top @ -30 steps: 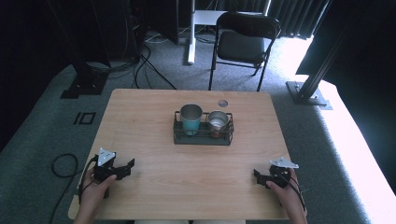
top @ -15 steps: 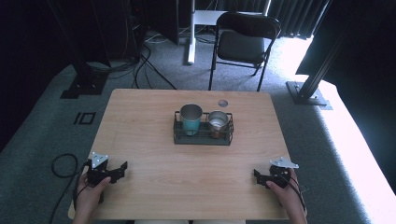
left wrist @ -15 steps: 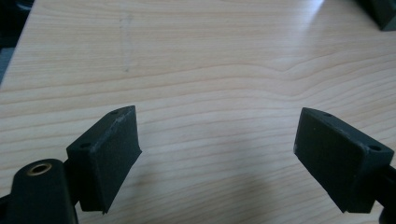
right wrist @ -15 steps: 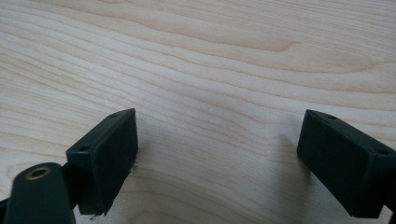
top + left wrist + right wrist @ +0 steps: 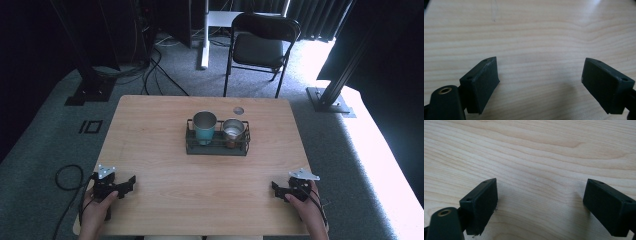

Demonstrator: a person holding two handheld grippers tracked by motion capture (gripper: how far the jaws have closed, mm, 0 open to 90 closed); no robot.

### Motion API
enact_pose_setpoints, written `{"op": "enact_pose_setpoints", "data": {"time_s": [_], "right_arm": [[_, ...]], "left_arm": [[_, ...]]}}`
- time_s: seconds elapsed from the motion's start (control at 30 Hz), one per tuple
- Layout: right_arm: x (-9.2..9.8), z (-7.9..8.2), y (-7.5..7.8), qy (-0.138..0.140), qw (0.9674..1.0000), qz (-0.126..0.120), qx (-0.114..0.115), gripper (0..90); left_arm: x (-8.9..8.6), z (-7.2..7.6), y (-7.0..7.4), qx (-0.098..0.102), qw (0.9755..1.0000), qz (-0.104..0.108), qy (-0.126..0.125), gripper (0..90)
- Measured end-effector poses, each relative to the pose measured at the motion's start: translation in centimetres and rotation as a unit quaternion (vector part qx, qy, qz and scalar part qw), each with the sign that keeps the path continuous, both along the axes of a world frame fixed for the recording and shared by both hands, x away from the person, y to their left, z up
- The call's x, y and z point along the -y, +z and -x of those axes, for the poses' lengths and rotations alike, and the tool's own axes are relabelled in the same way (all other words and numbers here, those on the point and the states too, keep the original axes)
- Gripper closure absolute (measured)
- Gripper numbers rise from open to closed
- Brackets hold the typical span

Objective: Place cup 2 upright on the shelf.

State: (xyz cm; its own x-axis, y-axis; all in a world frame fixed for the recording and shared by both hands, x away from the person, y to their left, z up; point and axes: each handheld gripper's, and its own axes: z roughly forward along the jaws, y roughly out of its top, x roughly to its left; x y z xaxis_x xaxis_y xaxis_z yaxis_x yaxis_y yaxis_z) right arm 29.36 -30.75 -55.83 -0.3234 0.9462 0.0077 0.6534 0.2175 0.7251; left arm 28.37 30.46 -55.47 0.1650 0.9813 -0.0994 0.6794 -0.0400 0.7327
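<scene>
Counter (image 5: pixel 165 150) of pale wood spans the high view, with a folding chair (image 5: pixel 260 47) on the floor beyond its far edge. Hands hold both tools low at the near edge: the left tool (image 5: pixel 131 181) near the left corner, the right tool (image 5: pixel 274 187) near the right corner, well apart. Each tool's jaws stand wide with bare wood between them, as the left gripper view (image 5: pixel 540 82) and right gripper view (image 5: pixel 541 205) show. At the counter's middle sits a black wire rack (image 5: pixel 218 148) holding two cups side by side: a teal cup (image 5: pixel 204 127) on the left, a smaller copper cup (image 5: pixel 233 131) on the right. What is inside them I cannot tell. A small round disc (image 5: pixel 238 110) lies just behind the rack. Since a second ago the left tool has drawn back toward the near edge; the right has stayed put.
</scene>
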Motion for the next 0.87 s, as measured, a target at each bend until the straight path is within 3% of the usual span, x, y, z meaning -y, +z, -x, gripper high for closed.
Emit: {"op": "enact_pose_setpoints", "data": {"time_s": [0.17, 0.23, 0.27, 0.3, 0.67, 0.87], "right_arm": [[0.0, 0.0, 0.0, 0.0, 1.0, 0.0, 0.0, 12.0], [0.0, 0.0, 0.0, 0.0, 1.0, 0.0, 0.0, 12.0], [0.0, 0.0, 0.0, 0.0, 1.0, 0.0, 0.0, 12.0], [0.0, 0.0, 0.0, 0.0, 1.0, 0.0, 0.0, 12.0], [0.0, 0.0, 0.0, 0.0, 1.0, 0.0, 0.0, 11.9], [0.0, 0.0, 0.0, 0.0, 1.0, 0.0, 0.0, 12.0]], "left_arm": [[0.2, -0.1, 0.0, -0.002, 1.0, -0.009, -0.003, 14.7], [0.8, -0.2, 0.0, -0.007, 0.9991, -0.041, -0.003, 14.7], [0.8, -0.2, 0.0, -0.007, 0.9991, -0.041, -0.003, 14.7], [1.1, -0.3, -0.1, -0.008, 0.9985, -0.053, -0.006, 14.7], [1.5, -0.8, -0.1, -0.01, 0.9984, -0.053, 0.02, 14.5], [1.5, -0.8, -0.1, -0.01, 0.9983, -0.053, 0.02, 14.5]]}}
